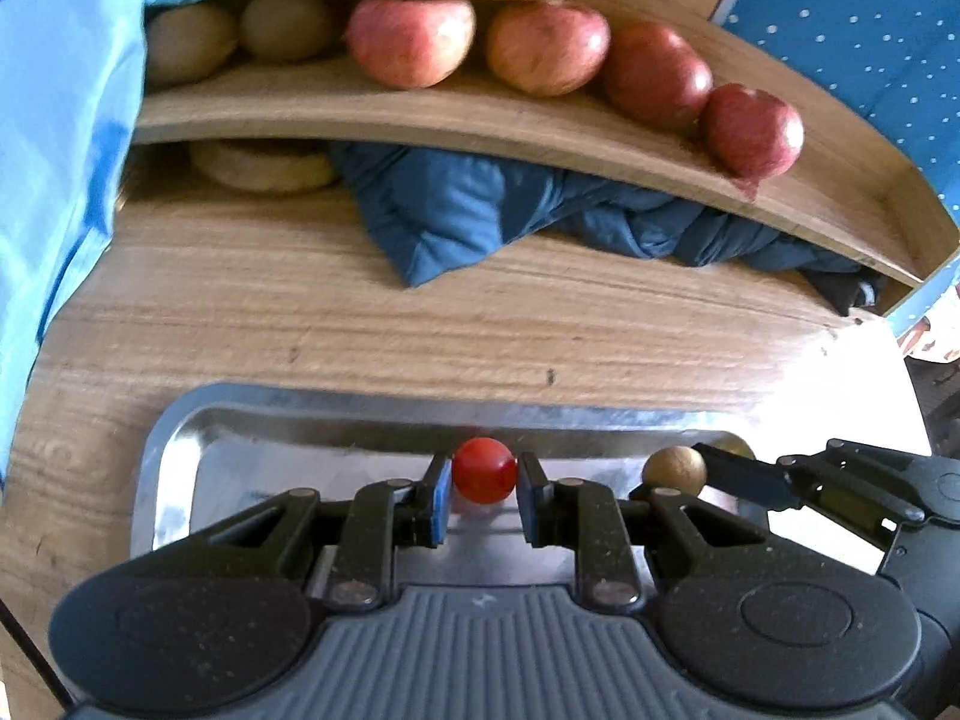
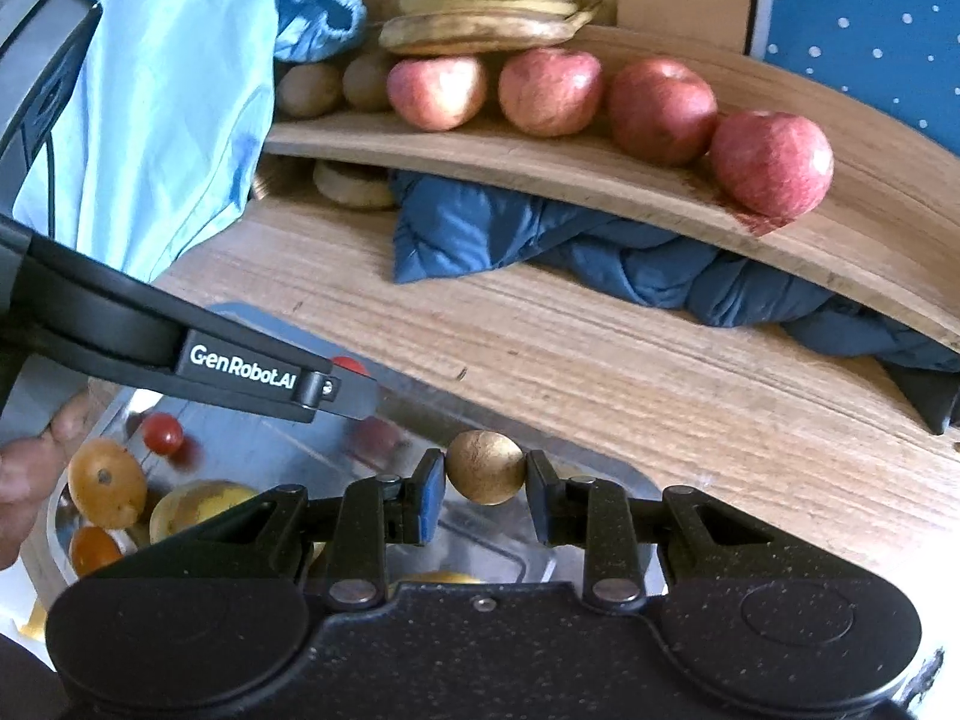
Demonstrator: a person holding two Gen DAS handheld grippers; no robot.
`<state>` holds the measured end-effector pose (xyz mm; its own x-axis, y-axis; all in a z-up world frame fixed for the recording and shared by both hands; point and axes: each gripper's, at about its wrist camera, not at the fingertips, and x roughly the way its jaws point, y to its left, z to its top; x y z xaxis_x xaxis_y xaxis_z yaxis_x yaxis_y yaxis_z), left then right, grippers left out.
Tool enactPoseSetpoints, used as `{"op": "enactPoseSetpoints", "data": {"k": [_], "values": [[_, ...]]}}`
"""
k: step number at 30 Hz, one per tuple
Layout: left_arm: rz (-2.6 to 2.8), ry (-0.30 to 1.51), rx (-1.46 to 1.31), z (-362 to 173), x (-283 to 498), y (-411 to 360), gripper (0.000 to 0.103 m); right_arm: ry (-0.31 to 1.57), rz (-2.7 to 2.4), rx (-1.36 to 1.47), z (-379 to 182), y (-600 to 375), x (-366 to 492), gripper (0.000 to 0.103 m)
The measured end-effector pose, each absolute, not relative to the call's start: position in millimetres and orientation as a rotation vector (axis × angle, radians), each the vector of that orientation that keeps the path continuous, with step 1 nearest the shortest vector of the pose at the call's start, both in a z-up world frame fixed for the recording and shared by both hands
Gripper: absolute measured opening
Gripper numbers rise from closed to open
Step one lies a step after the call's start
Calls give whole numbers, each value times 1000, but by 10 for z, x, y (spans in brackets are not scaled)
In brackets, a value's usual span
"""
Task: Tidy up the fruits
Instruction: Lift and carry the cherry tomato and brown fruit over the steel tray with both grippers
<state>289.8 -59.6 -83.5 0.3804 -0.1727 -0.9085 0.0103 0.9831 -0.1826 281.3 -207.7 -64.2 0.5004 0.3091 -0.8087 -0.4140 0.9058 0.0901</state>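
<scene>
Wood-grain counter (image 1: 360,312) fills most of what I see, with a raised wooden shelf (image 1: 420,120) curving across its far side and a dotted blue cloth (image 2: 870,12) behind that. I see light blue fabric (image 2: 168,90) hanging at the far left, and a dark blue cloth (image 1: 480,210) bundled under the shelf. On the shelf I count four red apples (image 2: 771,162) in a row, brown kiwis (image 2: 309,90) to their left, and a bunch of bananas (image 2: 486,18) stacked behind. Near me, a metal tray (image 1: 180,450) sits on the counter; in the right wrist view its near left end holds oranges (image 2: 107,483), a yellowish fruit (image 2: 198,504) and a loose cherry tomato (image 2: 162,433), with part of a person's hand (image 2: 24,480) at the left edge. My left gripper (image 1: 483,471) has its jaws closed on a cherry tomato (image 1: 483,470) above the tray's far rim. Just to its right, my right gripper (image 2: 485,468) has its jaws clamped on a small round brown fruit (image 2: 485,467), also over the tray's far side.
</scene>
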Motion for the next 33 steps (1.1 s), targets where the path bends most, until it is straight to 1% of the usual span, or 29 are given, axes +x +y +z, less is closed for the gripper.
{"op": "enactPoseSetpoints", "data": {"k": [28, 30, 33], "values": [[-82, 1207, -136, -935, 2895, -562, 25, 987, 414, -154, -725, -2014, 2854, 31], [-76, 1206, -135, -935, 2895, -559, 26, 987, 411, -153, -728, -2023, 2861, 32], [-68, 1200, -135, -922, 2896, -546, 31, 985, 407, -150, -720, -2031, 2857, 33]]}}
